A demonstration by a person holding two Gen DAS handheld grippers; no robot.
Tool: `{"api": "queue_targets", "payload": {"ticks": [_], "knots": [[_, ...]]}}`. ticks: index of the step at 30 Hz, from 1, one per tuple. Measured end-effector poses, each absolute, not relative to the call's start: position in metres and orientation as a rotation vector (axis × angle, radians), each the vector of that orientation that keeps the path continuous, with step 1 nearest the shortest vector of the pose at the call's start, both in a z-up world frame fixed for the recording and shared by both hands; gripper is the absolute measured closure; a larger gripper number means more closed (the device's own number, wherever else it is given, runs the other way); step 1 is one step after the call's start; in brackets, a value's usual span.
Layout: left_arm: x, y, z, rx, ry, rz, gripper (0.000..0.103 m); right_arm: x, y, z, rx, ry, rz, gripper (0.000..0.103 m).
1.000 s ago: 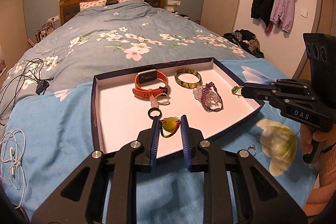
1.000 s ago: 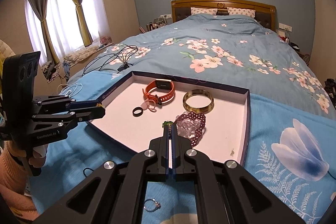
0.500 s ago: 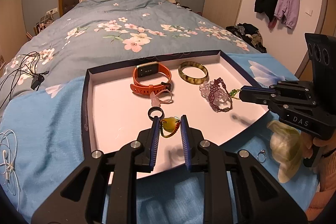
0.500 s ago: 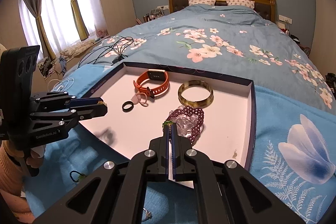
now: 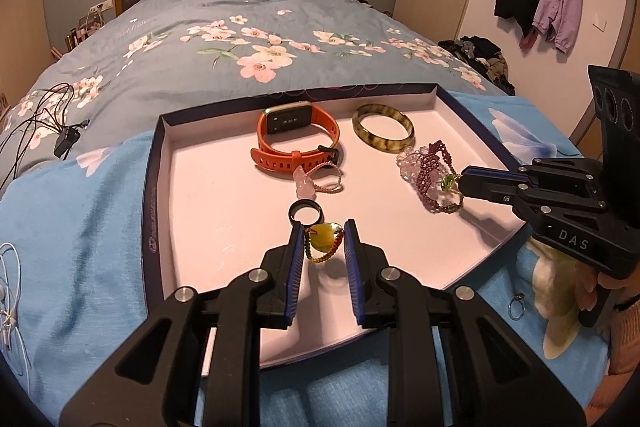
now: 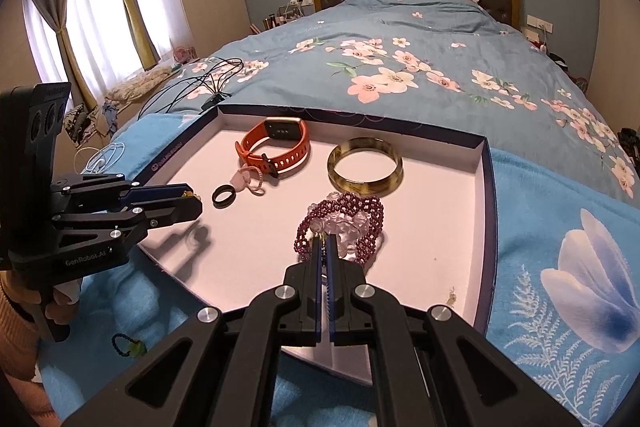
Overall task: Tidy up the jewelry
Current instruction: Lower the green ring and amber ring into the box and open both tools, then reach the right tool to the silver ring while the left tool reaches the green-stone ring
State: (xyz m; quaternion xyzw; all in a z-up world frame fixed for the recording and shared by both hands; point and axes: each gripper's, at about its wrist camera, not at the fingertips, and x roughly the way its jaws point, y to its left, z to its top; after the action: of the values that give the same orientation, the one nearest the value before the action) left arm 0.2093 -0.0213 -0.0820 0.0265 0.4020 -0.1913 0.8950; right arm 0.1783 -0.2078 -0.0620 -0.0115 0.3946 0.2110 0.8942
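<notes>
Yellow-green pendant [image 5: 323,236] on beaded cord, apparently gripped by left tongs [image 5: 322,231].

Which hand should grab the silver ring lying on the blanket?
Right, probably: the silver ring lies on the blanket near the right hand-held gripper, which holds a green charm; the left hand-held gripper holds a yellow pendant over the tray.

Black tongs [image 5: 323,247], blue ribbed pads [image 5: 297,251], silver screws, "DAS" lettering
</notes>
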Motion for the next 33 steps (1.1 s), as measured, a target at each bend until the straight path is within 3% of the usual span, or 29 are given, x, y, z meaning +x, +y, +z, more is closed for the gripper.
{"api": "queue_targets", "payload": {"ticks": [16,22,33], "knots": [[0.211,-0.022,-0.085,0.046,0.839,-0.391,0.081,0.180,-0.211,-0.061,-0.010,0.814,0.416,0.099],[0.204,-0.019,-0.076,0.047,0.808,-0.382,0.073,0.177,-0.216,-0.059,0.002,0.810,0.406,0.098],[0.163,-0.001,-0.040,0.060,0.687,-0.379,0.059,0.154,-0.231,-0.039,0.036,0.756,0.409,0.084]]}}
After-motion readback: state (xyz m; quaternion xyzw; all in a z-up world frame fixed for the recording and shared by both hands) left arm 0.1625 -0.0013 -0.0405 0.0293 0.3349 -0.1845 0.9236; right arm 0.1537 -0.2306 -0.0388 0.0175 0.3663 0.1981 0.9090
